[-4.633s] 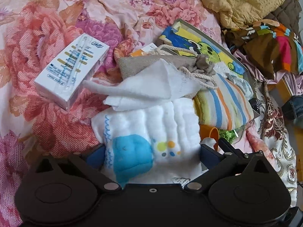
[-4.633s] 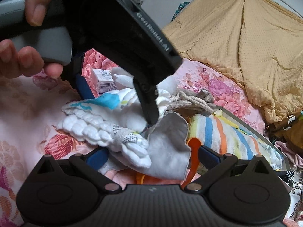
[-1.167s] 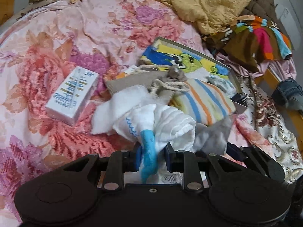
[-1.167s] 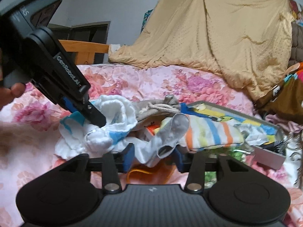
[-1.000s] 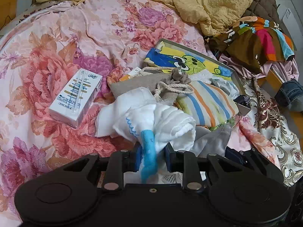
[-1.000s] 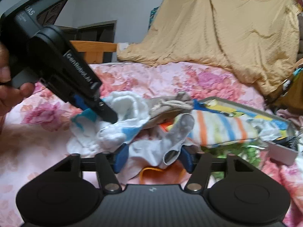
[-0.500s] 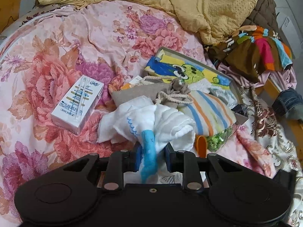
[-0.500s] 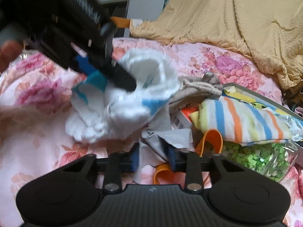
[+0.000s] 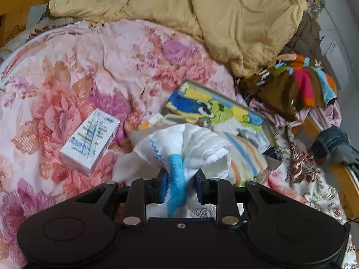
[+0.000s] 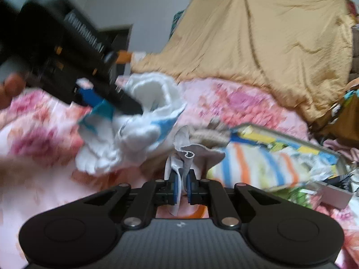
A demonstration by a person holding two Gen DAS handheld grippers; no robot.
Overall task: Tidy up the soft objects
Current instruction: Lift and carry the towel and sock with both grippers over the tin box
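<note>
My left gripper (image 9: 179, 185) is shut on a white quilted cloth with a blue whale print (image 9: 190, 148) and holds it lifted above the floral bedspread; the cloth (image 10: 143, 121) and the left gripper (image 10: 105, 103) also show, blurred, in the right wrist view. My right gripper (image 10: 182, 187) is shut on a thin grey-white cloth (image 10: 186, 152), low over the bed. A striped pouch (image 10: 251, 165) and a beige drawstring bag (image 10: 211, 134) lie just behind it.
A white carton (image 9: 89, 142) lies on the bedspread at left. An open tin box with a cartoon lid (image 9: 215, 109) holds small items at the right. A yellow blanket (image 9: 202, 18) is heaped behind. Colourful clothes (image 9: 298, 85) pile at the far right.
Both grippers closed on their cloths, then rose. The left lifted the whale cloth up off the pile. The right jaws closed tighter on the grey-white cloth, which is now apart from the whale cloth.
</note>
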